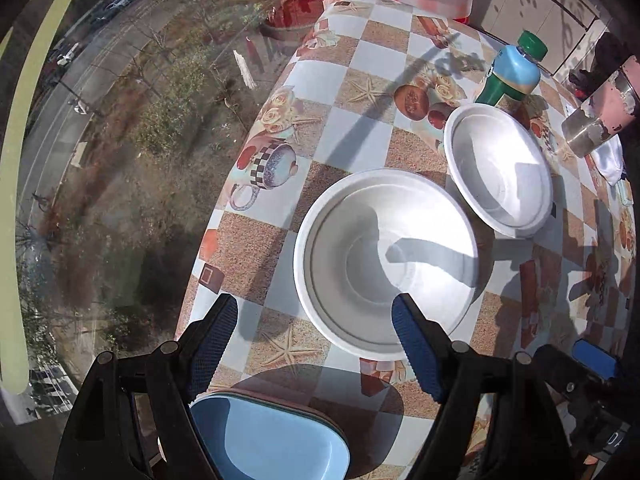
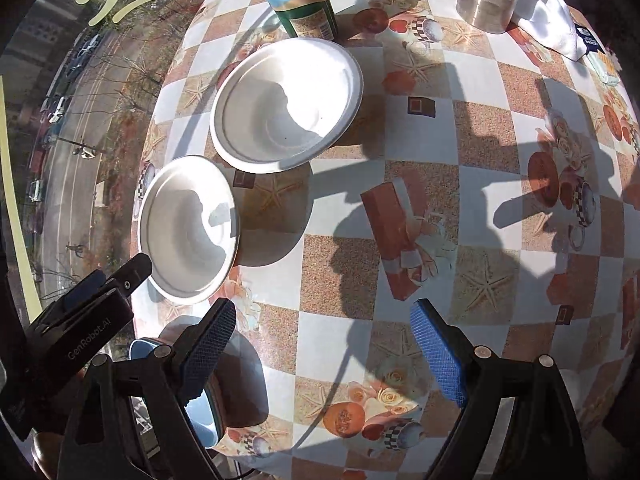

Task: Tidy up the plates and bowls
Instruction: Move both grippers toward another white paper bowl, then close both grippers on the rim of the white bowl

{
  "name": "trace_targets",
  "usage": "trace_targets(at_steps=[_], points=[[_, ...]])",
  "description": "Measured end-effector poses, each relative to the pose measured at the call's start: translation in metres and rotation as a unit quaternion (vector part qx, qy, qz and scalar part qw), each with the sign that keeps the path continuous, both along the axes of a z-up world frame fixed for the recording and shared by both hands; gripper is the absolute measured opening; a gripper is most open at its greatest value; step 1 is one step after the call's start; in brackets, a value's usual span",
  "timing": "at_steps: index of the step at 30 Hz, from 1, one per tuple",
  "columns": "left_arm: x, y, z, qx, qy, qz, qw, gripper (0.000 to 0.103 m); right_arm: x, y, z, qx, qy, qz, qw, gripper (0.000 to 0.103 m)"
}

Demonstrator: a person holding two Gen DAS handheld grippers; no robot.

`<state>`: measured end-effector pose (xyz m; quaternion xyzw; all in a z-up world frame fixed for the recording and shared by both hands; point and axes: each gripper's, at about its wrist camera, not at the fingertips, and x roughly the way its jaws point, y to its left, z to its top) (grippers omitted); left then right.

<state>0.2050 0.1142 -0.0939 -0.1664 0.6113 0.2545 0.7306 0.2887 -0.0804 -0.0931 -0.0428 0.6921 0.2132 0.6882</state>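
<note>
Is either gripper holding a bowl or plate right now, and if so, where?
Nothing is held. The left gripper and the right gripper are both open, with only tablecloth between their fingers.

Sunlit checkered tablecloth (image 2: 472,80) beside a window (image 1: 100,120) overlooking a street.

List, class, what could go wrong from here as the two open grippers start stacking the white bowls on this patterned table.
1. The blue rectangular dish appears to lie at the table edge right under the left gripper; a careless sweep might push it off.
2. The green-capped plastic bottle stands close behind the farther white round bowl; lifting that bowl could topple it.
3. Hard shadows cross the nearer white round bowl, so its rim may be misjudged.
</note>
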Motion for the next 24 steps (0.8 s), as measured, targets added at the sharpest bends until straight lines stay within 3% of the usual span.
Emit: trace_targets(at_steps=[7, 14, 16, 17, 19, 21, 22, 24], points=[[0.011, 0.028, -0.025, 0.001, 0.019, 0.026, 0.9995, 0.082, 0.015, 0.041, -0.028, 0.004, 0.014, 0.007, 1.0, 0.09], [0.02, 0.037, -0.044, 0.007, 0.037, 0.01, 0.9992, 0.082, 0.017, 0.062, -0.054, 0.003, 0.033, 0.01, 0.999, 0.089], [0.019, 0.038, -0.05, -0.006, 0.041, 0.007, 0.9991, 0.081, 0.017, 0.063, -0.06, 0.007, 0.043, 0.008, 0.999, 0.079], [0.019, 0.04, -0.054, -0.016, 0.044, 0.006, 0.9989, 0.076, 0.017, 0.064, -0.063, 0.007, 0.053, 0.009, 0.999, 0.067], [0.017, 0.04, -0.063, -0.044, 0.056, 0.004, 0.9975, 0.049, 0.014, 0.064, -0.065, 0.007, 0.053, 0.011, 0.998, 0.059], [0.014, 0.036, -0.063, -0.06, 0.046, 0.001, 0.9971, 0.039, 0.012, 0.066, -0.068, 0.026, 0.071, 0.018, 0.997, 0.03], [0.014, 0.032, -0.062, -0.065, 0.044, 0.0, 0.9969, 0.033, 0.011, 0.066, -0.071, 0.032, 0.086, 0.019, 0.996, 0.026], [0.014, 0.021, -0.061, -0.059, 0.05, -0.022, 0.9968, 0.032, 0.007, 0.063, -0.072, 0.037, 0.095, 0.016, 0.995, 0.015]])
